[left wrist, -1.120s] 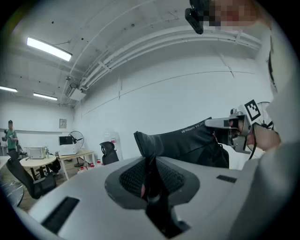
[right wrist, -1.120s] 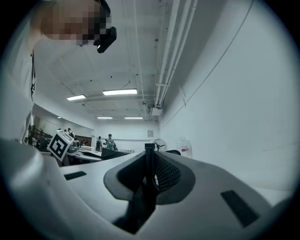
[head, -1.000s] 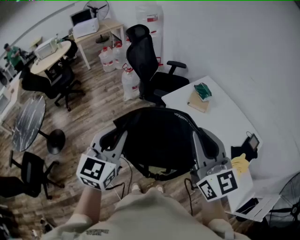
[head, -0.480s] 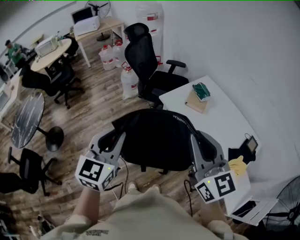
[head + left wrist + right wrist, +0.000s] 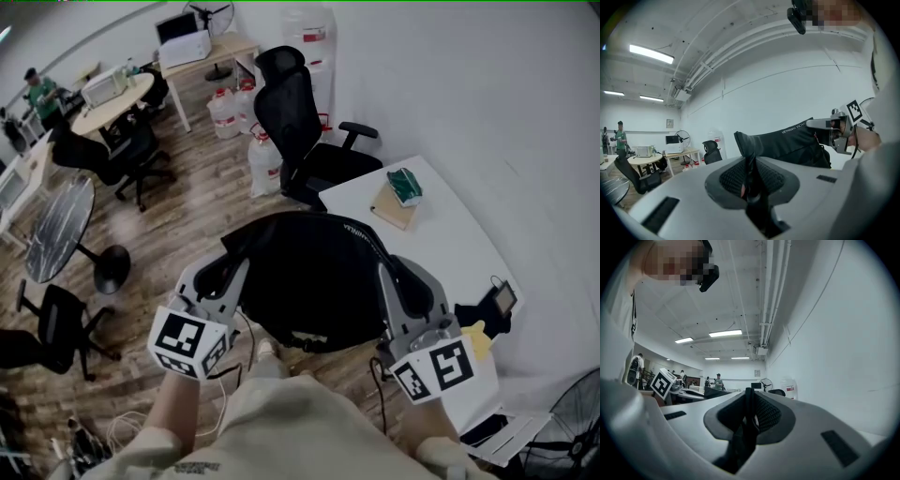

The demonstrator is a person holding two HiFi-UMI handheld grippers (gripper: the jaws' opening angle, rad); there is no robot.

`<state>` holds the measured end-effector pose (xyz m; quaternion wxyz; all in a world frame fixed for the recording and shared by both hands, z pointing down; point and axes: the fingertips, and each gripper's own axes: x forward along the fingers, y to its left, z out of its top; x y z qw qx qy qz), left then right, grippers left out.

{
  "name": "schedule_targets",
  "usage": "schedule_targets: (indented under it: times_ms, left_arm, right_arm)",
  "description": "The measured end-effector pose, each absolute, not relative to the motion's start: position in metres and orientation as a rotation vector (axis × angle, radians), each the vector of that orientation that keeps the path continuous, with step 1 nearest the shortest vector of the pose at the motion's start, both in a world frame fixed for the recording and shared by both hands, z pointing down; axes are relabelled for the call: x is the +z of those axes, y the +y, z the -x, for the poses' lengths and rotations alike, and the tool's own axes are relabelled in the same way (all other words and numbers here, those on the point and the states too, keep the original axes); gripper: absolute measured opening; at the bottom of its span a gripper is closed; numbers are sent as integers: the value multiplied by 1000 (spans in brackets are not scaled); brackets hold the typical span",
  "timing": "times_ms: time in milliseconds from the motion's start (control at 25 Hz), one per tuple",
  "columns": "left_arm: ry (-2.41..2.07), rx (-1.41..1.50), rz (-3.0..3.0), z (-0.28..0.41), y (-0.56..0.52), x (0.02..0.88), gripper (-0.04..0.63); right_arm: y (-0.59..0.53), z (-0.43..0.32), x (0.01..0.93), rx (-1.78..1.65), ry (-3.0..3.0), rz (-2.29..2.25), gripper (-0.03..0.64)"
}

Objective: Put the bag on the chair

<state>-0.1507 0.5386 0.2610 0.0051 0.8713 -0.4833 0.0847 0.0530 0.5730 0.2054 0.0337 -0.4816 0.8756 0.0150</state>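
Desks and dark swivel chairs fill the far left of the head view, with a round table (image 5: 112, 101) near the top corner and a person in green (image 5: 41, 92) beside it.

Nearer the middle, the left gripper (image 5: 228, 269) is raised in front of the person's body, its marker cube toward the camera. In the left gripper view, its 2 jaws are clamped together on a thin fold of black fabric at the bag's left edge (image 5: 749, 174).

The bag (image 5: 314, 277), black and broad, is slung between the 2 grippers, held in the air above the wooden floor (image 5: 202, 211). A line of white lettering runs along its upper right side.

Beyond the bag, an empty black office chair (image 5: 302, 131) with a high back and armrests stands against the white wall, with water jugs (image 5: 263, 164) just beside it on the left.

The right gripper (image 5: 395, 274) pinches the bag's right edge; in the right gripper view its jaws are closed on dark fabric (image 5: 747, 414).

At the right, a white table (image 5: 450, 244) carries a green object on a tan book (image 5: 403, 190).
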Motion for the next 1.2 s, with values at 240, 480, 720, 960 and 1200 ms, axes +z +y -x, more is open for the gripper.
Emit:
schedule_targets:
  times_ms: [240,480,720,960,1200]
  left_arm:
    - [-1527,255,-2722,146,532,264,78]
    - [-1513,286,-2733,144,514,274,78]
    - [-1518,299,-2723,152,479,281,78]
    - [-1507,312,-2711,171,421,290,78]
    - [-1463,310,-2727,197,343,292,78]
  right_arm:
    - [565,-58,210,46,2674,1484,63]
    - [548,-60,222,12,2674,1483,63]
    - [512,-53,229,-30,2667,1477,63]
    - [453,-33,237,-65,2673,1489,63]
    - [376,-7,236,-134,2632,1499,63]
